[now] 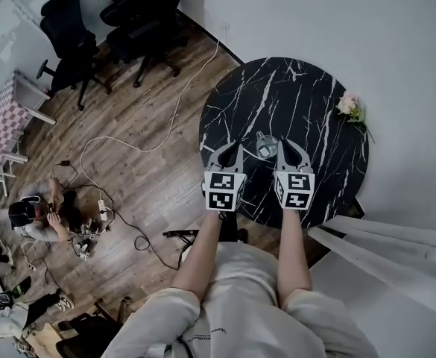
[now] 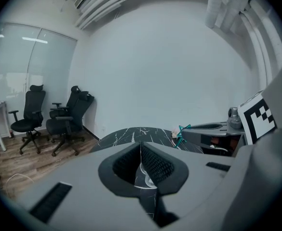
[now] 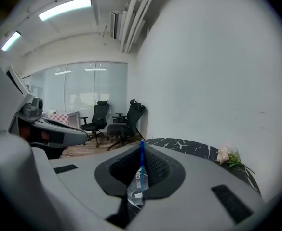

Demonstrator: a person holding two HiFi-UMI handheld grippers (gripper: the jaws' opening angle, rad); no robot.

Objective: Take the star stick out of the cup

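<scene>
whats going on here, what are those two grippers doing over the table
A person stands at a round black marble table with a gripper in each hand. The right gripper has its fingers closed on the blue star stick. The stick's lower end sits in the clear cup, so it is not out yet. The left gripper is held beside the cup with its fingers together and nothing in them. A small bunch of flowers lies near the table's far edge.
</scene>
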